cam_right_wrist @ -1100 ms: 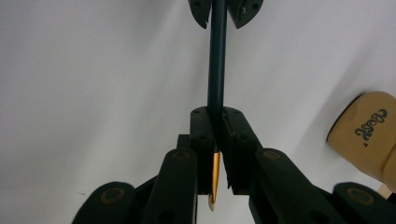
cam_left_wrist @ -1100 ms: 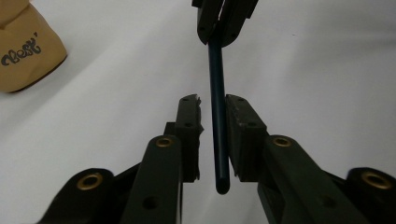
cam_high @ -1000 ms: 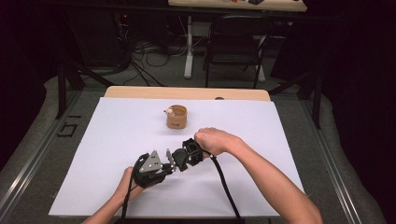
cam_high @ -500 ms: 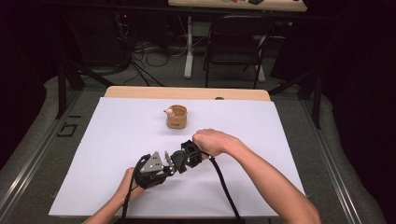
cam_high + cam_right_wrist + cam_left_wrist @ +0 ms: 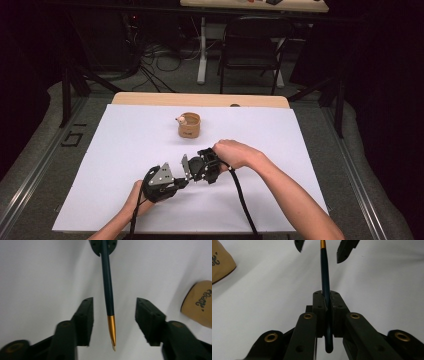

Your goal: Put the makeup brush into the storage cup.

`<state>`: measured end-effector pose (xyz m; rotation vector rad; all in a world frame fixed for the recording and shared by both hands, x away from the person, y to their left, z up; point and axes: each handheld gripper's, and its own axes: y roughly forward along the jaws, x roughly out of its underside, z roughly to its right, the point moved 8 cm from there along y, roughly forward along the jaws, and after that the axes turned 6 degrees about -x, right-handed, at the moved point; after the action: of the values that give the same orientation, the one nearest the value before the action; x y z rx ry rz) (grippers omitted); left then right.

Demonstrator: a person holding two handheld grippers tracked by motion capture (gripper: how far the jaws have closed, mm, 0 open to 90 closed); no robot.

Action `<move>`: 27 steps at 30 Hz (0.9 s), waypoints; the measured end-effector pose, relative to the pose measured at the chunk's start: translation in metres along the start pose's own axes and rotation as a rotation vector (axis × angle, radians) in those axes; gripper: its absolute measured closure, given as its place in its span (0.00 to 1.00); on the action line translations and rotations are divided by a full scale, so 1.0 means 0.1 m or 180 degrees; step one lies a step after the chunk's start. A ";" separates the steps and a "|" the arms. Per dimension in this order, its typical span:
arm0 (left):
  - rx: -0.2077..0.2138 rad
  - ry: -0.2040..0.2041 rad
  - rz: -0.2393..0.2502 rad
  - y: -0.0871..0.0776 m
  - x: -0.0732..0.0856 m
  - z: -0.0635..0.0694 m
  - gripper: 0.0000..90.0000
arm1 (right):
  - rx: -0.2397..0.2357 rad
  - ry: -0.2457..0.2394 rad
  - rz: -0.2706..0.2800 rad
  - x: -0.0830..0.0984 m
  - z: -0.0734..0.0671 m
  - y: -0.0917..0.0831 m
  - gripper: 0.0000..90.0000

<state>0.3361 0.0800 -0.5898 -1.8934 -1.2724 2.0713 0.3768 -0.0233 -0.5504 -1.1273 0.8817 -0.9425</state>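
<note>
- Room: dark, grey carpeted floor [image 5: 50, 165]; a folding chair [image 5: 250, 55] and loose cables [image 5: 160, 62] lie beyond the table's far side.
- Table [image 5: 200, 99]: pale wooden top, its far edge showing; a large white sheet [image 5: 280, 145] covers almost all of it.
- Person's forearms enter from the near edge, one gripper in each hand, the two meeting tip to tip at the sheet's near middle.
- Tan cup [image 5: 189, 125]: stands upright on the far half of the sheet, well apart from the grippers, dark lettering on its side, something small at its rim.
- Left gripper [image 5: 326, 303]: jaws clenched on the dark teal pen [image 5: 325, 277], which runs straight out between the pads.
- Right gripper [image 5: 113, 312]: jaws have just been opening and stand apart; the pen's gold tip [image 5: 112, 327] sits between them, touching neither pad.
</note>
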 end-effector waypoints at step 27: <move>-0.0065 -0.0096 0.0071 -0.02 0.04 -0.09 0.94 | 0.0663 0.1954 0.1669 0.49 -0.09 -0.19 0.02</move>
<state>0.3414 0.0879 -0.5906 -1.9007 -1.2896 2.1136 0.3824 -0.0751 -0.5385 -0.3773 1.4497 -0.9146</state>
